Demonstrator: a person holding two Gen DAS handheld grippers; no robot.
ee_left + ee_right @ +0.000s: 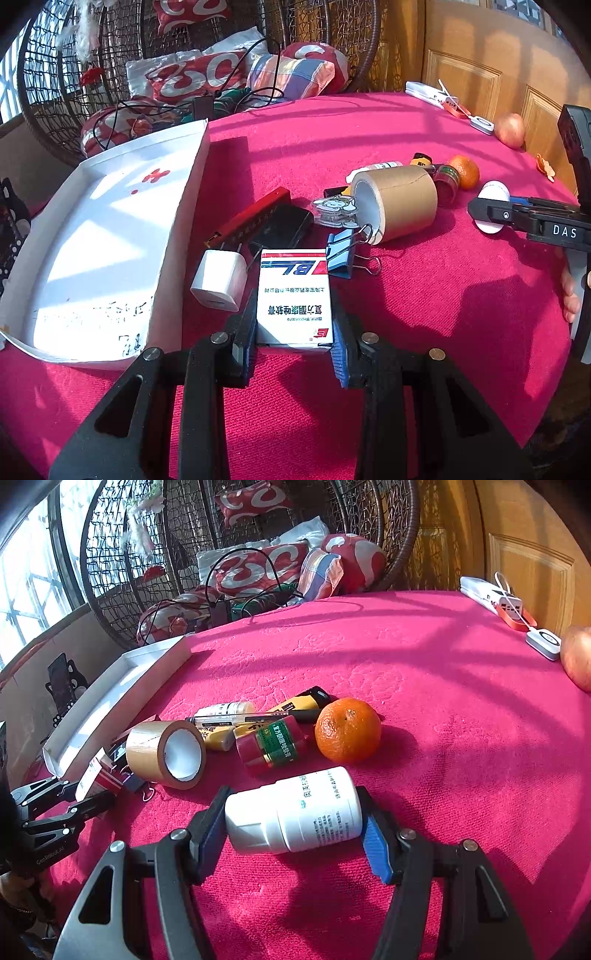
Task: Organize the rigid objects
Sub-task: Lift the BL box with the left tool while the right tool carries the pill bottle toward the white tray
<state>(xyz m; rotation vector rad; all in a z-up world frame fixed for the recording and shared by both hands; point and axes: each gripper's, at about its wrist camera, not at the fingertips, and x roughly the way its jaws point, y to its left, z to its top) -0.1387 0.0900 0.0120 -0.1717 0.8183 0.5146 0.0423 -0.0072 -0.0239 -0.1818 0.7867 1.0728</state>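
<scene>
My left gripper (294,334) is shut on a white medicine box (295,295) with red and blue stripes, its pads pressing the box's near end. A white shallow tray (110,240) lies just to its left on the pink tablecloth. In the right wrist view my right gripper (293,830) is shut on a white pill bottle (299,810) lying sideways, one pad on the cap and one on the base. The right gripper (491,214) also shows at the right edge of the left wrist view. The left gripper (85,794) with the box (94,775) sits at the left of the right wrist view.
A brown tape roll (399,203), white charger plug (219,280), blue binder clip (341,254), red bar (251,218) and black case (284,229) crowd the box. An orange (347,729), a red jar (273,744) and small tubes lie beyond the bottle. An apple (511,129) rests at the far right.
</scene>
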